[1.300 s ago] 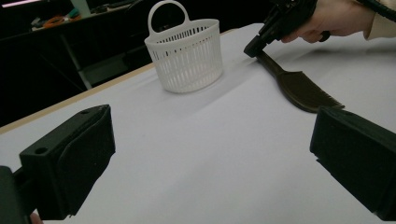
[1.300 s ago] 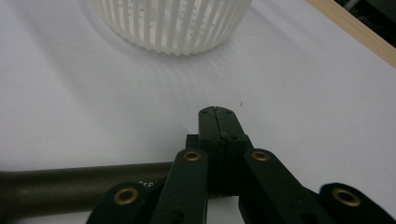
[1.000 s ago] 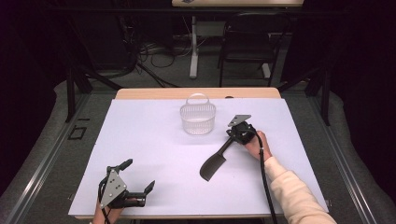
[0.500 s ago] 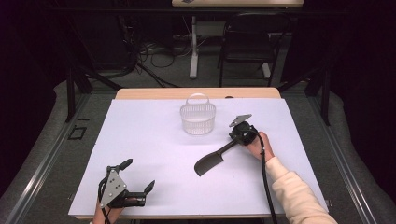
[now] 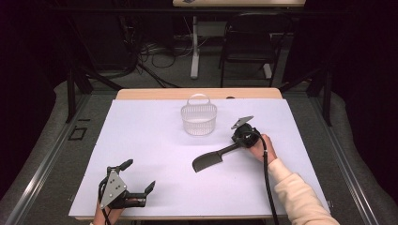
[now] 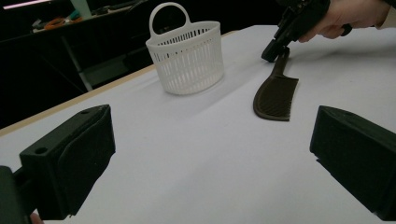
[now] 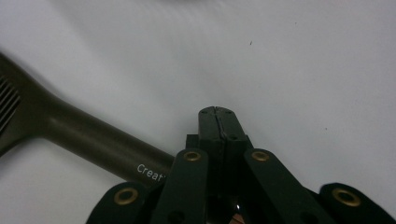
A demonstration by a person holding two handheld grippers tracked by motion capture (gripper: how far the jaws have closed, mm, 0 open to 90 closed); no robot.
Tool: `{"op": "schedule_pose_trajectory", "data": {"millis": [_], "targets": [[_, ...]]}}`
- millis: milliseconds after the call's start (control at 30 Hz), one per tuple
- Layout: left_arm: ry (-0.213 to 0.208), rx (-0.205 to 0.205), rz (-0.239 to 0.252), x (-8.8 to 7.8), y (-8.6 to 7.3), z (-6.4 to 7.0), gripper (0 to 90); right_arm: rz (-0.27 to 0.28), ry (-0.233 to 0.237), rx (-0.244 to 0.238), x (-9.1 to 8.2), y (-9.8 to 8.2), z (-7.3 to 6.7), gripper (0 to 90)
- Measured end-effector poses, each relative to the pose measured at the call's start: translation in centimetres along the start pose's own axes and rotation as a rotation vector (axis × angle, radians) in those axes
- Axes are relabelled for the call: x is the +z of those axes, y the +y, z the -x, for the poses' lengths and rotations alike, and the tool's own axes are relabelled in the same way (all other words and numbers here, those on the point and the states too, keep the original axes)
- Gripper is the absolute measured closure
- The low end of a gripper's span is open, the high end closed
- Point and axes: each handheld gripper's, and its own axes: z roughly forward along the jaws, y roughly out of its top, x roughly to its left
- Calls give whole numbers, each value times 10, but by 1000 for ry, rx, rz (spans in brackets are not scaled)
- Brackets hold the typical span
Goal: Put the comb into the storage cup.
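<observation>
White sheeting covers the bench [image 5: 141,140]. At its right, the right hand-held gripper [image 5: 240,138] has its jaws pressed together at the end of the dark comb's [image 5: 211,161] handle; whether it pinches it I cannot tell. A white basket [image 5: 199,119] stands just beyond. The left hand-held gripper [image 5: 139,187] rests spread near the front edge. Since the earlier frame, the comb's head has swung further left.

1. Combs: one, dark comb [image 5: 213,161], right of centre on the bench [image 5: 155,140].
2. Baskets: one, white basket [image 5: 199,118] with handle, near the far edge, upright.
3. Claws: two; left claw [image 5: 138,176] at the near left corner, right claw [image 5: 234,146] at the comb's handle.
</observation>
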Motion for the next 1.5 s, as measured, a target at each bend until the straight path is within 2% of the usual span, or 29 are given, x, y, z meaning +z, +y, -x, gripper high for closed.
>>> {"op": "schedule_pose_trajectory", "data": {"millis": [67,100,167,367,600,633,767,900,1500], "targets": [[1,4,1,0,0,0,1,-2,3,-21,-1,-1,0,900],[2,5,3,0,0,0,0,-2,-1,-6,-2,-2,-2,900],[3,2,3,0,0,0,1,0,1,-22,-4,-4,-2,900],[3,5,-1,0,0,0,0,-8,-3,-28,-9,-10,-6,900],[3,3,1,0,0,-1,1,-16,0,-37,-11,-10,-8,900],[4,4,1,0,0,0,1,-22,1,-22,-11,-10,-10,900],[5,6,1,0,0,-1,1,-29,7,-42,-12,-10,-11,900],[6,8,2,0,1,0,1,-36,6,-32,-14,-10,-14,900],[14,11,0,0,1,0,1,-70,26,-82,-23,-13,-24,900]]}}
